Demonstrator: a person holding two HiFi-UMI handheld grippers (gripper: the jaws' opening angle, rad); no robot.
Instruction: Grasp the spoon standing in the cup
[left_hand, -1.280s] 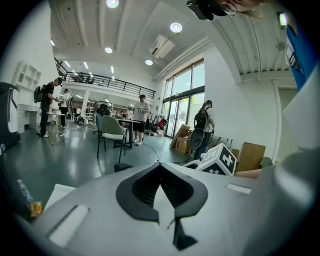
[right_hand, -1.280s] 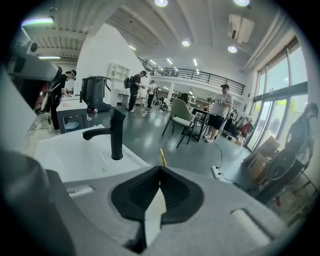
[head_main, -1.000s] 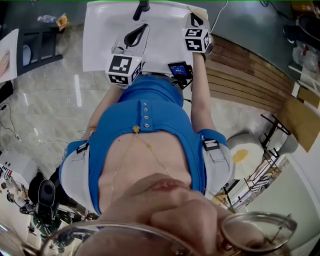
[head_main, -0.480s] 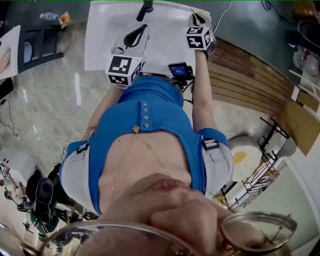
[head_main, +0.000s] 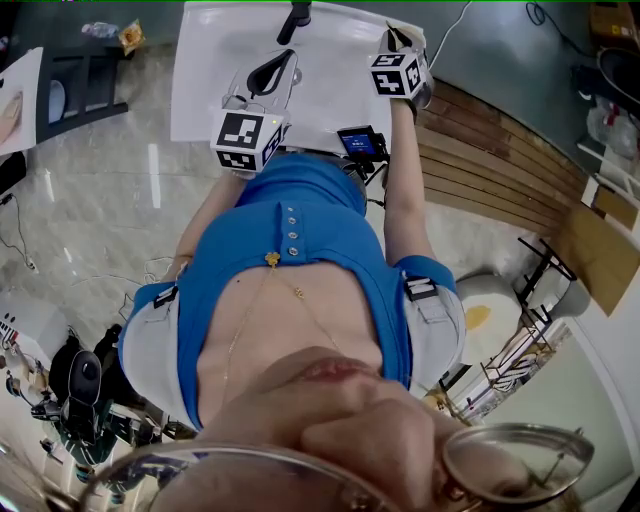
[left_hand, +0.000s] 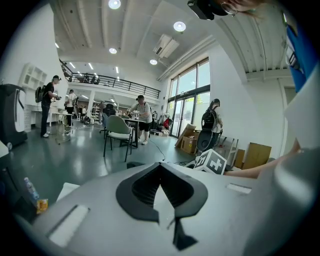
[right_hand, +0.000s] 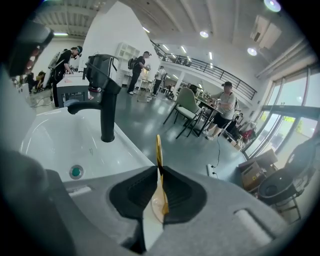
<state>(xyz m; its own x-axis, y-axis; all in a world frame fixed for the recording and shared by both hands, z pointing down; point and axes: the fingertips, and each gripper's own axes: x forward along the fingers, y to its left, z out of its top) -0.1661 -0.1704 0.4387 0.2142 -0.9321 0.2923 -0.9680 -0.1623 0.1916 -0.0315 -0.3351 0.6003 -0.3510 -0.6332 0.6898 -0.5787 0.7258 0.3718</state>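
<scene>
A yellow spoon (right_hand: 158, 150) stands upright and edge-on in the narrow gap of my right gripper (right_hand: 159, 170). Those jaws have just been opening, and the handle rises between their tips. Low in the gap a pale round rim (right_hand: 156, 207) shows, seemingly the cup. In the head view the right gripper (head_main: 392, 33) hangs over the sink's right rim, hiding spoon and cup. My left gripper (head_main: 291, 54) is held over the white sink (head_main: 205, 90) with its tips together and nothing between them. The left gripper (left_hand: 161, 166) points out into the hall.
A black faucet (right_hand: 106, 100) stands at the back of the basin, with the drain (right_hand: 75, 172) below it. A small lit screen (head_main: 358, 140) sits at the sink's near edge. Wooden slats (head_main: 500, 160) lie to the right. People, chairs and tables fill the hall behind.
The head view has drifted slightly to the right. Both grippers keep their places over the sink.
</scene>
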